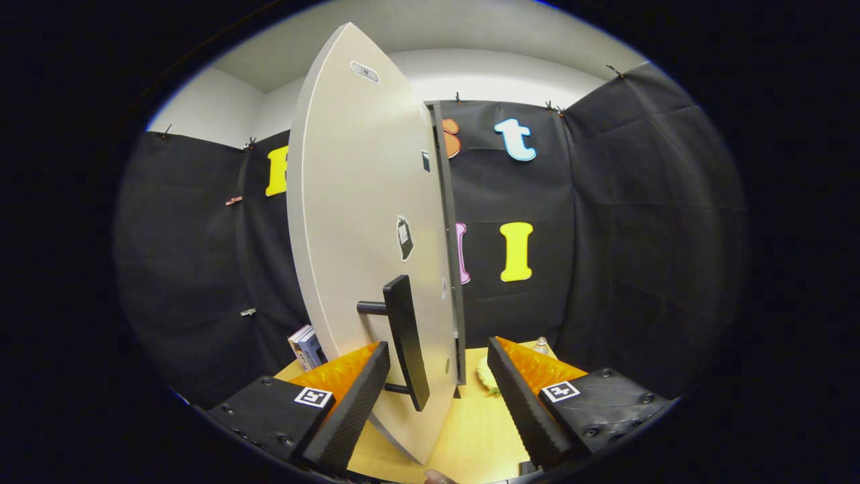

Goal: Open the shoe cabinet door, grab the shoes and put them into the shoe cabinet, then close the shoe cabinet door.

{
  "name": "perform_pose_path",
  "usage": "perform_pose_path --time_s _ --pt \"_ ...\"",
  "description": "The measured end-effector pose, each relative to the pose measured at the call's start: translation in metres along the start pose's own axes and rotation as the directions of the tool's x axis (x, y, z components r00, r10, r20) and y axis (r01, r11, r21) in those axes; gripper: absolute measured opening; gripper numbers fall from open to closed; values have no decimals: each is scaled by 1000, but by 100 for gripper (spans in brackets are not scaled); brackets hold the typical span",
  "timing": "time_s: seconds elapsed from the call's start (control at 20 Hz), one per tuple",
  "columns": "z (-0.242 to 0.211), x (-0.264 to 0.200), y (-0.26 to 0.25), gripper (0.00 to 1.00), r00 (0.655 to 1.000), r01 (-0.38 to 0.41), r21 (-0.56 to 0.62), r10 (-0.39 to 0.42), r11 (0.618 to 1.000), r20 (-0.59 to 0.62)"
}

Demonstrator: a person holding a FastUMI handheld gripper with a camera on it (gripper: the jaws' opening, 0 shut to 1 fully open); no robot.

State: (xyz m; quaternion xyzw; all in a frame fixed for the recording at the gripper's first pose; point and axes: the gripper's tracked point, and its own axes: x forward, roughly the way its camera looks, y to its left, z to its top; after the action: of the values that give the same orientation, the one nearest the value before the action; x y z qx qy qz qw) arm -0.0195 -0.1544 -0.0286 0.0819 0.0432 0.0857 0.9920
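Tool spread wide, gripping nothing; ribbed, wedge-shaped fingers either side of the door's lower edge, not pressing on it. Between them: flat, smooth, pale shoe cabinet door, seen nearly edge-on and swung open, with a dark bar-shaped handle on two short posts just ahead of the fingers. Below: yellow wooden bench. Beyond the door: a small box half hidden on one side, something pale yellow-green on the other, too cut off to identify. Cabinet interior hidden behind the door.
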Motion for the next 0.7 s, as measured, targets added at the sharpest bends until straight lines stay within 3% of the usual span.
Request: perform_pose_path --time_s 0.35,0.7 --pt "-18 36 55 97 999 -2 45 4 999 -41" --pt "-23 75 109 97 1000 -5 19 5 1000 -29"
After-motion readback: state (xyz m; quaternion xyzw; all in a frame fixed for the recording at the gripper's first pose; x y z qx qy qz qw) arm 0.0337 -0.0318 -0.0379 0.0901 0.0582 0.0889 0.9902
